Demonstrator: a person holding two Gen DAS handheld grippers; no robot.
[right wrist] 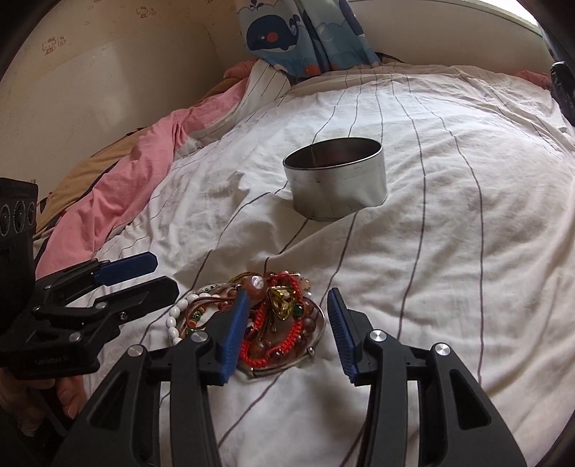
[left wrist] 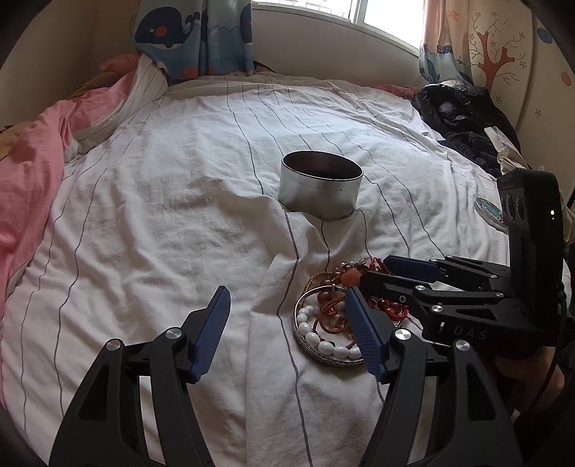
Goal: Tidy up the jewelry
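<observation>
Crowding the jewelry pile (right wrist: 276, 319), both grippers; round tin (right wrist: 336, 177) beyond

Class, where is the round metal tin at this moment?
In both wrist views the round metal tin stands upright mid-bed on the striped sheet, beyond the jewelry pile.

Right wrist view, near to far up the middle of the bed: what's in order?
Tangled pile of red cord and bead jewelry → open round silver metal tin → blue whale-print curtain.
</observation>
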